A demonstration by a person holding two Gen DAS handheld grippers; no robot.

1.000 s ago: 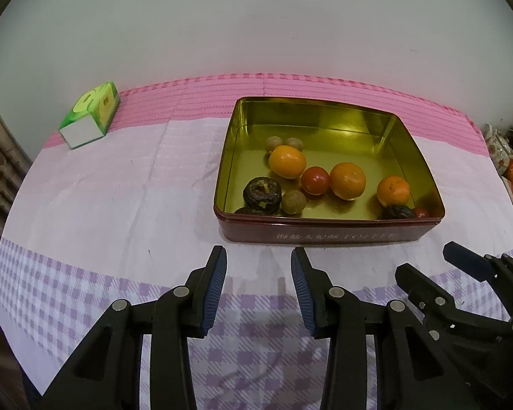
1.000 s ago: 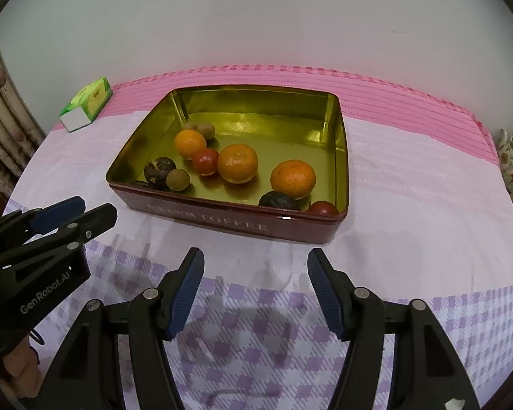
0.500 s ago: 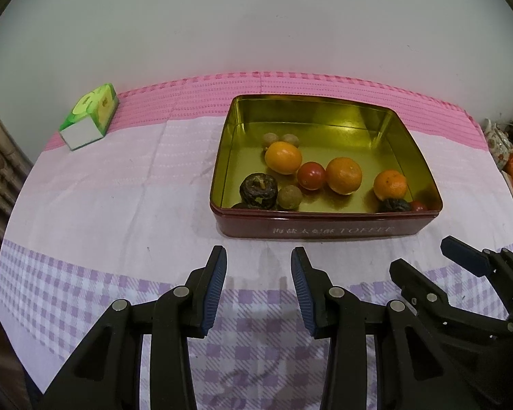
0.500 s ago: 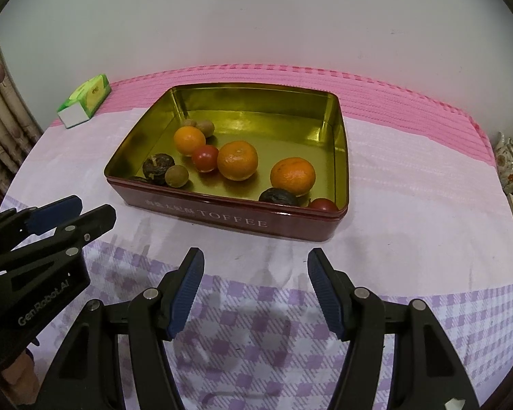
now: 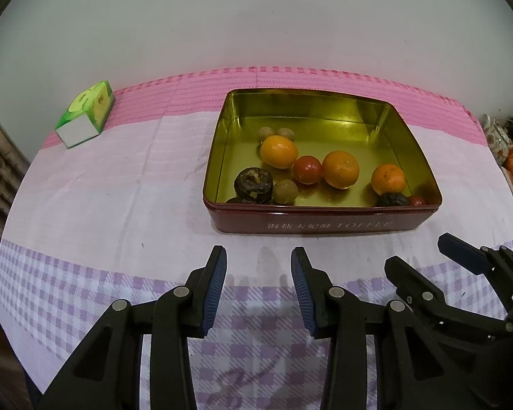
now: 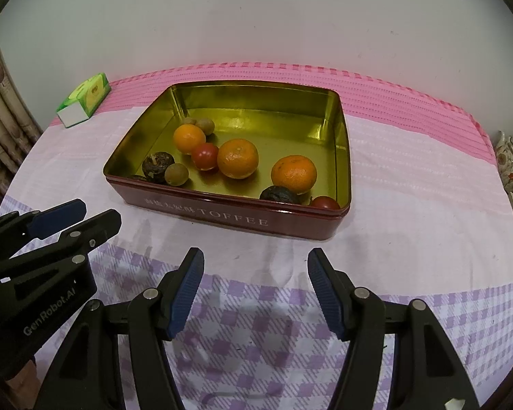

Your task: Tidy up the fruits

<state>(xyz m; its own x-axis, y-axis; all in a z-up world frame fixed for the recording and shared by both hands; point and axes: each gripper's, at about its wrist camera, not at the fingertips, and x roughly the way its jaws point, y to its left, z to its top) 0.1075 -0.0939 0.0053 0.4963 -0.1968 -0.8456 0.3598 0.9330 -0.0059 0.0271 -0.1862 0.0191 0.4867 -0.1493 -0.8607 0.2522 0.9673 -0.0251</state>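
A red toffee tin (image 5: 325, 225) (image 6: 222, 215) with a gold inside stands on the table. It holds three oranges (image 5: 340, 169) (image 6: 237, 158), small red tomatoes (image 5: 307, 169) (image 6: 205, 156), dark wrinkled fruits (image 5: 253, 183) (image 6: 158, 166) and small tan round fruits (image 5: 285, 191) (image 6: 176, 174). My left gripper (image 5: 258, 263) is open and empty, short of the tin's front wall. My right gripper (image 6: 254, 264) is open and empty, also in front of the tin. Each shows at the edge of the other's view.
A green and white tissue box (image 5: 85, 118) (image 6: 83, 99) lies at the back left of the pink and purple tablecloth (image 5: 102, 188). A floral teapot (image 6: 509, 160) stands off the right edge. A white wall is behind.
Both grippers have drawn back slightly from the tin and sunk lower; the tin sits a little farther off in both views. The jaws and the fruit are unchanged.
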